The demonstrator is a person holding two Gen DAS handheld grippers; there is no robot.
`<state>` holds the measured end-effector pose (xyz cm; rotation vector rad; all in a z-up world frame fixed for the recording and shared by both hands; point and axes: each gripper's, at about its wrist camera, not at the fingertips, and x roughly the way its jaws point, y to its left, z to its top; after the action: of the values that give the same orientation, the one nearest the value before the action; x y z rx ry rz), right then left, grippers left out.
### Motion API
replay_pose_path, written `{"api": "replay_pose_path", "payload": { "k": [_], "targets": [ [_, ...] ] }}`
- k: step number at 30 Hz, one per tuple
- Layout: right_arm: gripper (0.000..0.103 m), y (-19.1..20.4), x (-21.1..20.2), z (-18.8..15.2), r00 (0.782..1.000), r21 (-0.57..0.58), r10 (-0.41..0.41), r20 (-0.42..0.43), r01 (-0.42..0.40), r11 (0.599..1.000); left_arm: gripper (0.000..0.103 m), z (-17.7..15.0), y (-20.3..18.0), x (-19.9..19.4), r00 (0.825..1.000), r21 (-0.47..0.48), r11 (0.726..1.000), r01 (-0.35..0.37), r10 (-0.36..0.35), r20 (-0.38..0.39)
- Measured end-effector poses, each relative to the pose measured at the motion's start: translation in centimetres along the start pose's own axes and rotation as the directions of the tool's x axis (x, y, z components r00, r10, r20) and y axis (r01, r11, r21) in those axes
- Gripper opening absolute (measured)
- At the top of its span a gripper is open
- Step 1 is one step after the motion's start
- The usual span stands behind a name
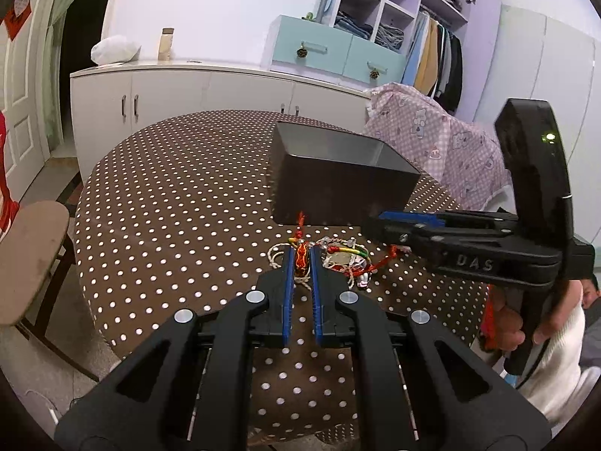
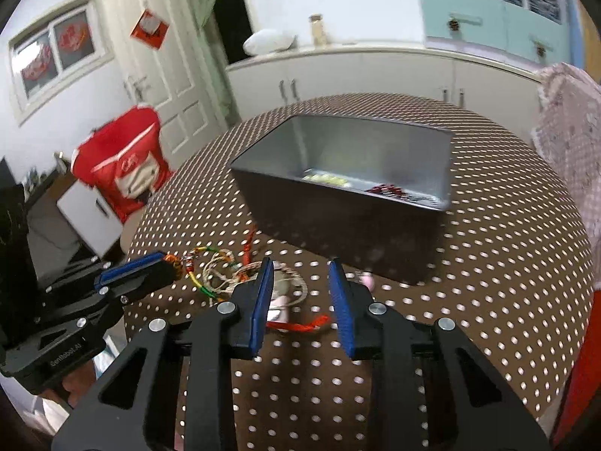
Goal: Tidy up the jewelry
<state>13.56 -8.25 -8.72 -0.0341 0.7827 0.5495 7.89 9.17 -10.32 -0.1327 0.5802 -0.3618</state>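
A pile of braided bracelets and cords [image 1: 338, 259] lies on the dotted tablecloth in front of a dark open box [image 1: 338, 173]. My left gripper [image 1: 301, 253] is shut on a red-and-orange braided bracelet [image 1: 301, 259] at the pile's left end; it also shows in the right wrist view [image 2: 165, 261]. My right gripper [image 2: 300, 267] is open and empty, just above the pile [image 2: 240, 274] and a red cord [image 2: 296, 325]. The box [image 2: 349, 203] holds yellow-green beads [image 2: 325, 178] and dark red beads [image 2: 385, 189].
The round table [image 1: 180, 203] has a brown cloth with white dots. A wooden chair [image 1: 30, 259] stands at its left. White cabinets [image 1: 180, 90] run behind. A pink patterned cloth [image 1: 432, 139] covers something at the right. A person's hand [image 1: 507, 323] holds the right gripper.
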Motion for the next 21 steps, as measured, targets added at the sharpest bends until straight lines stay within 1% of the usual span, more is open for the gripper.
{"api": "replay_pose_path", "payload": {
  "k": [6,13,14,16,17,18,21],
  "targets": [
    [0.029,1.7,2.0,-0.1,0.997,-0.068,-0.007,-0.078,0.002,0.998,0.009,-0.1,1.1,-0.2,1.0,-0.026,1.0,-0.009,0.01,0.006],
    [0.028,2.7,2.4,-0.7,0.996,-0.108,0.008,-0.088,-0.017,0.994,0.009,0.2,1.6,0.3,1.0,-0.039,0.999,-0.003,0.003,0.007],
    [0.024,2.8,2.3,-0.8,0.996,-0.109,0.014,-0.088,-0.024,0.994,0.009,0.2,1.6,0.2,1.0,-0.04,0.999,-0.002,0.002,0.009],
    [0.02,2.8,2.2,-0.7,0.996,-0.095,0.016,-0.086,-0.024,0.995,0.009,0.3,1.7,0.1,1.0,-0.039,0.999,0.0,0.001,0.013],
    [0.02,2.8,2.0,-0.7,0.997,-0.083,0.014,-0.081,-0.021,0.996,0.009,0.4,1.7,0.0,1.0,-0.038,0.999,-0.001,0.001,0.017],
    [0.017,2.6,1.7,-0.7,0.997,-0.071,0.009,-0.072,-0.014,0.997,0.009,0.5,1.8,0.0,1.0,-0.038,0.999,-0.003,0.004,0.021],
    [0.01,2.1,0.7,-0.5,0.999,-0.028,0.032,-0.043,-0.033,0.999,0.009,0.9,2.1,-0.2,0.999,-0.044,0.999,-0.007,0.009,0.032]
  ]
}}
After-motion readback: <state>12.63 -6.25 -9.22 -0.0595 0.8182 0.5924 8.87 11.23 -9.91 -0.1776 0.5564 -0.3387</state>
